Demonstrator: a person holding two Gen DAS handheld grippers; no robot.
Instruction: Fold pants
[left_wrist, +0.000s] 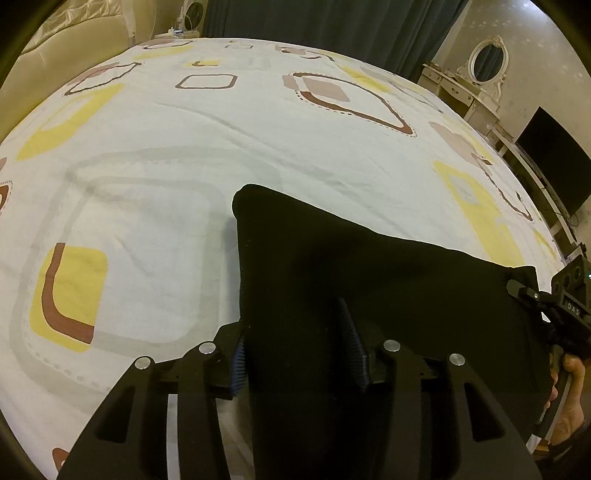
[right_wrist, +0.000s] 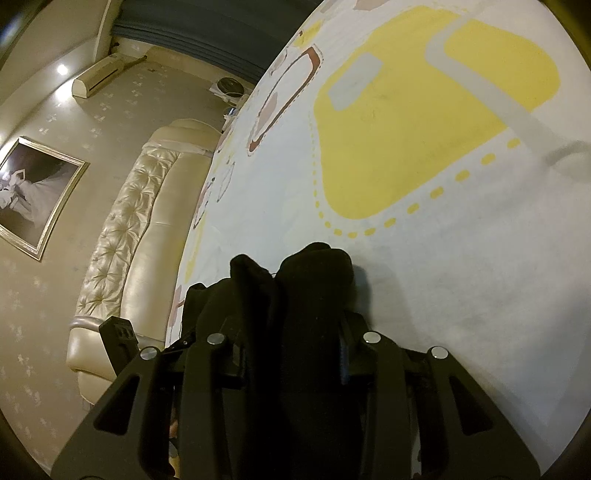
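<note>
The black pants (left_wrist: 369, 273) hang stretched between my two grippers above the patterned bedsheet (left_wrist: 184, 155). My left gripper (left_wrist: 295, 347) is shut on one edge of the pants, the cloth bunched between its blue pads. My right gripper (left_wrist: 532, 299) shows at the far right of the left wrist view, gripping the other corner. In the right wrist view my right gripper (right_wrist: 291, 332) is shut on a thick bunch of the pants (right_wrist: 306, 288), held close over the sheet (right_wrist: 443, 277). The left gripper's body (right_wrist: 118, 336) shows at lower left.
A white sheet with yellow, brown and grey shapes covers the bed. A cream tufted headboard (right_wrist: 140, 221) runs along one side. A dressing table with oval mirror (left_wrist: 487, 62) and a dark screen (left_wrist: 554, 158) stand at the right. Dark curtains (left_wrist: 314, 18) hang behind.
</note>
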